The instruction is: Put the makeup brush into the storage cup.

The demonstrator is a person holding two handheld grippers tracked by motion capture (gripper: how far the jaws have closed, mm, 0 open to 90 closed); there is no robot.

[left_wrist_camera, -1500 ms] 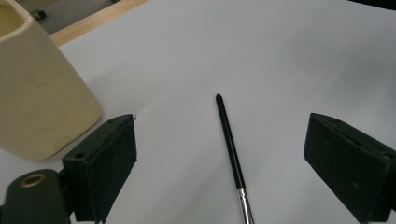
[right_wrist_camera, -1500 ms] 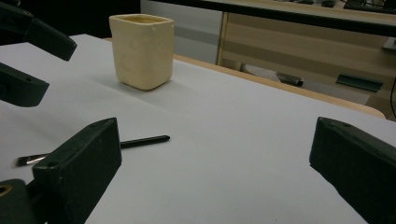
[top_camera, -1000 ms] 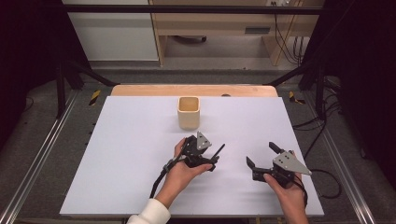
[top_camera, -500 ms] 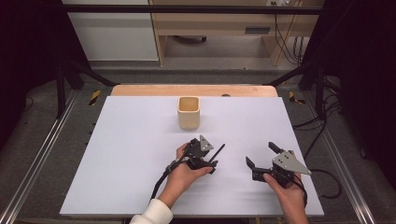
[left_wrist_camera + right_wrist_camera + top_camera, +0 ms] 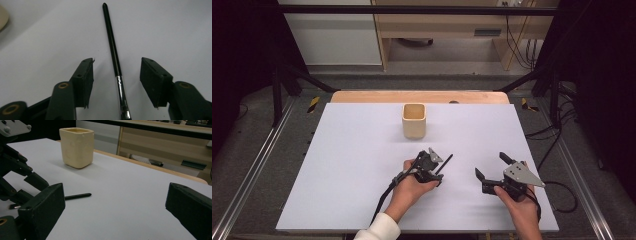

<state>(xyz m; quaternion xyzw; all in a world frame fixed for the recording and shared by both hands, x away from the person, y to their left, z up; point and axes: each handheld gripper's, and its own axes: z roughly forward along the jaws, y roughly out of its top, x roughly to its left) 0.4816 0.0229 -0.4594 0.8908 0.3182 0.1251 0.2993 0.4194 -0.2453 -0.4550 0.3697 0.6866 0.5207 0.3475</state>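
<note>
A thin brush (image 5: 112,47) with a black handle and a chrome ferrule lies flat on the white table (image 5: 337,165). My left gripper (image 5: 117,62) straddles it low over the table. Its jaws have just been closing, with the brush between them, and a gap still shows on each side of the handle. In the high view the left gripper (image 5: 436,171) sits at mid-table with the brush handle (image 5: 446,161) poking out beyond it. My right gripper (image 5: 491,165) rests to its right, open and holding nothing. From the right gripper view (image 5: 115,202), the brush (image 5: 77,195) lies ahead on the left.
A cream square cup (image 5: 414,121) stands upright farther back, near the table's middle; it is also at the upper left in the right gripper view (image 5: 77,147). The wooden table edge (image 5: 362,96) runs along the back. Black frame rails flank both sides.
The left gripper's jaws have drawn in around the brush handle. Both hands have stayed about where they were.
</note>
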